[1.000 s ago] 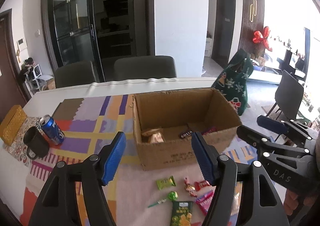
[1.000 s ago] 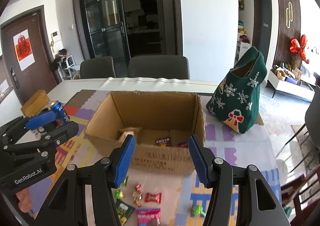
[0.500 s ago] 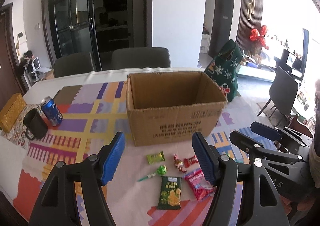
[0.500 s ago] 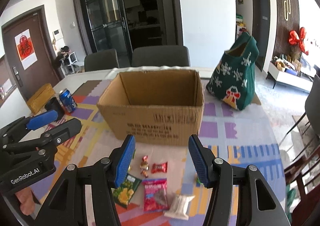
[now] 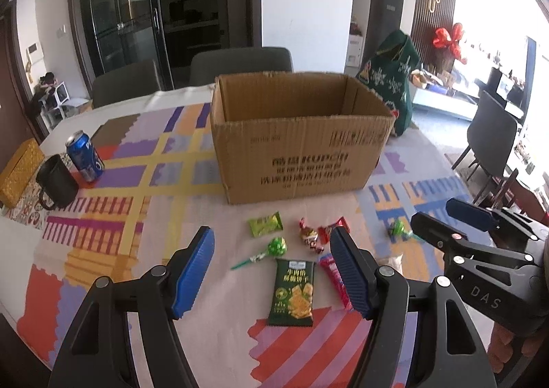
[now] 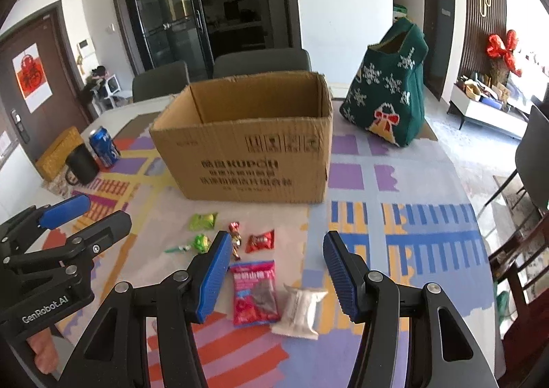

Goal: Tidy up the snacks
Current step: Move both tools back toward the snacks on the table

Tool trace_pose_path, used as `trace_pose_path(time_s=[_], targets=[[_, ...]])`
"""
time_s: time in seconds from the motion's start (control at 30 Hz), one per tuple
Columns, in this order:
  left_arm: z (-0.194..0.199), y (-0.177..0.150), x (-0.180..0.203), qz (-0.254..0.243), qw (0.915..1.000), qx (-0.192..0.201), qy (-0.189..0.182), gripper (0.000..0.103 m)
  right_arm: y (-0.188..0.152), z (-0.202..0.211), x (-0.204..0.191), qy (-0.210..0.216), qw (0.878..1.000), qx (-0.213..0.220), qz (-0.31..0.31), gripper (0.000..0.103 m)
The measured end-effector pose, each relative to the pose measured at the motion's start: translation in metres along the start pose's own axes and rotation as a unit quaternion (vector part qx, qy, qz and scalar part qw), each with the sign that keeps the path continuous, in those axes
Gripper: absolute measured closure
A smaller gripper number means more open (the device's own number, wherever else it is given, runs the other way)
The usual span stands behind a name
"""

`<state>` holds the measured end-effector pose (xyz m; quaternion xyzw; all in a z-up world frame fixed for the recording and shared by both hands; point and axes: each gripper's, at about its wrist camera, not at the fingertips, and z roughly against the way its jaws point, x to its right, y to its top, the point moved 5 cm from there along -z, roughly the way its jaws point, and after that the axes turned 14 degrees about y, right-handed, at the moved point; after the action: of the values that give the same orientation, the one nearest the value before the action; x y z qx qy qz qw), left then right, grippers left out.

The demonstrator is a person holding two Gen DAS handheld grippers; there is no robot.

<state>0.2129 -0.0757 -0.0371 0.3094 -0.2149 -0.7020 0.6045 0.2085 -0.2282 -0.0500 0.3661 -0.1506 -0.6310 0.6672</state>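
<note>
An open cardboard box (image 5: 298, 151) stands mid-table; it also shows in the right wrist view (image 6: 247, 151). Loose snacks lie in front of it: a dark green chip packet (image 5: 293, 292), a green lollipop (image 5: 276, 246), a light green packet (image 5: 266, 224), red candies (image 5: 308, 235), a pink-red packet (image 6: 254, 292) and a white packet (image 6: 300, 309). My left gripper (image 5: 272, 273) is open and empty above the chip packet. My right gripper (image 6: 274, 274) is open and empty above the pink-red and white packets.
A blue can (image 5: 85, 156), a black mug (image 5: 56, 182) and a yellow box (image 5: 19, 172) sit at the table's left. A green knitted bag (image 6: 387, 89) stands right of the box. Chairs (image 5: 240, 65) stand behind the table.
Both grippers have pulled back and down from over the box toward the table's near side. The snacks in front of the box now lie under them. Both stayed open.
</note>
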Motion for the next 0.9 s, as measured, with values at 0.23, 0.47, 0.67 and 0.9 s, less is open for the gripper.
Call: trace_pose_path(time_s=[0.23, 0.47, 0.67, 0.9], targets=[[-0.020, -0.021, 0.008, -0.011, 0.9993, -0.036, -0.003, 0.034, -0.021, -0.011, 0.009, -0.019, 0.999, -0.026, -0.006, 0.047], [-0.037, -0.036, 0.017, -0.022, 0.9976, -0.065, -0.005, 0.034, -0.041, -0.027, 0.020, -0.022, 0.998, -0.057, -0.025, 0.047], [-0.051, -0.047, 0.022, -0.030, 0.9958, -0.086, -0.006, 0.034, -0.052, -0.036, 0.025, -0.025, 0.996, -0.075, -0.034, 0.047], [-0.065, -0.057, 0.026, -0.036, 0.9934, -0.108, -0.006, 0.034, -0.060, -0.046, 0.029, -0.028, 0.995, -0.091, -0.041, 0.047]])
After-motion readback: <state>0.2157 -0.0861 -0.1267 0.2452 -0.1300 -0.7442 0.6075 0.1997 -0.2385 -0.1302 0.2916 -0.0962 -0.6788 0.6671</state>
